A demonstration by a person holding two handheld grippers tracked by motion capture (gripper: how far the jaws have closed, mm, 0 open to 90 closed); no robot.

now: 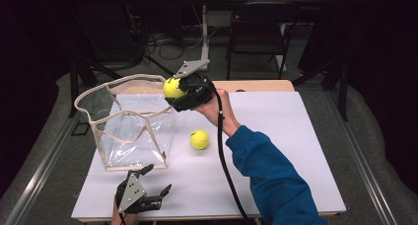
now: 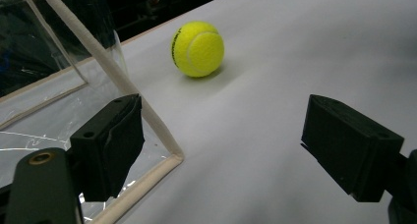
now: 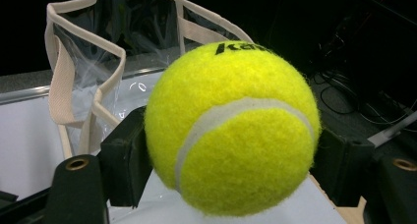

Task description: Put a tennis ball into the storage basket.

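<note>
Right tongs (image 1: 178, 91) clamped on fuzzy yellow-green ball (image 3: 231, 128), white seam, black lettering, beside bag (image 1: 129, 121) rim. Left tongs (image 1: 153, 183) apart, low on table (image 1: 276, 151).

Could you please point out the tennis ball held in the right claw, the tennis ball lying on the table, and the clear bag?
Held tennis ball (image 3: 231, 130), right gripper view, its white seam.
Loose tennis ball (image 2: 197, 48), left gripper view, its middle.
Clear bag (image 1: 125, 80), high view, its cloth-trimmed rim.
</note>
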